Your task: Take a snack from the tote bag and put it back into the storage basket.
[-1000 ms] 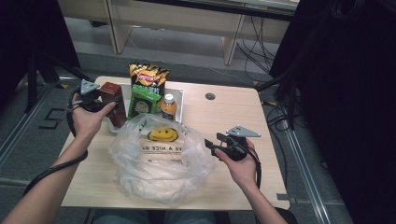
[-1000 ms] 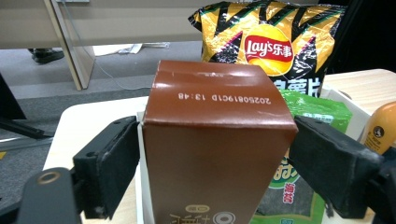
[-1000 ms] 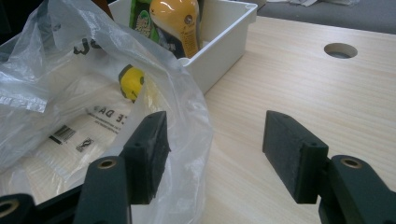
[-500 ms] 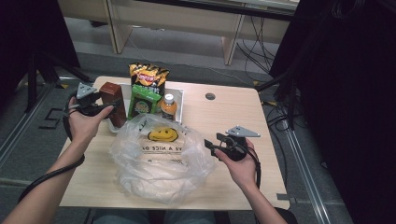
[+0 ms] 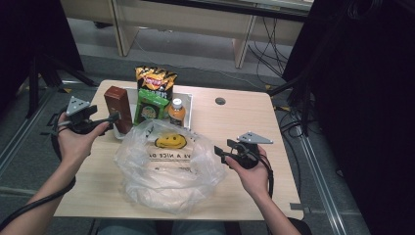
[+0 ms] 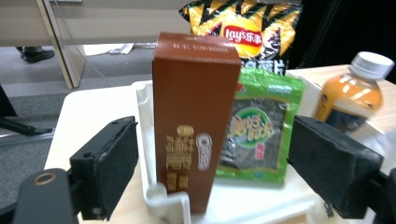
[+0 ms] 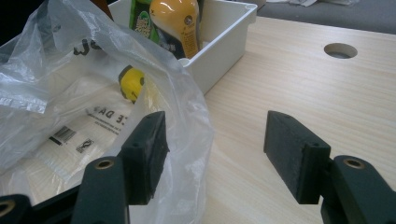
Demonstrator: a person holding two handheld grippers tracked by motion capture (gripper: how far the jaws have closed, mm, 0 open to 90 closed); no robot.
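Left gripper [image 5: 113, 118]: at the far left of the worktop [image 5: 293, 147], its fingers [image 6: 109, 165] spread wide and holding nothing, aimed level at the brown box.
Brown box [image 6: 196, 121]: upright at the left end of the white tray [image 6: 142, 100], lined up between the open fingers in the left gripper view; whether a pad already touches it I cannot tell.
Tray contents: right of the box stand a green snack packet [image 6: 257, 135] and an orange drink bottle [image 6: 350, 93], with a chips bag [image 6: 243, 28] at the far side.
Plastic bag [image 5: 166, 169]: clear, with a yellow smiley, slumped on the near middle of the worktop, just near of the tray.
Right gripper [image 5: 220, 153]: right of the bag, fingers [image 7: 292, 149] wide apart and gripping nothing; one finger lies against the bag's loose film.
Step in hand: judged as the approach to take the brown box out of the tray for bagging.
Next move: likely push the left fingers further around the box, close squarely on its sides, lift it clear of the tray wall; the right gripper probably needs to pinch the bag's rim to hold the mouth open.
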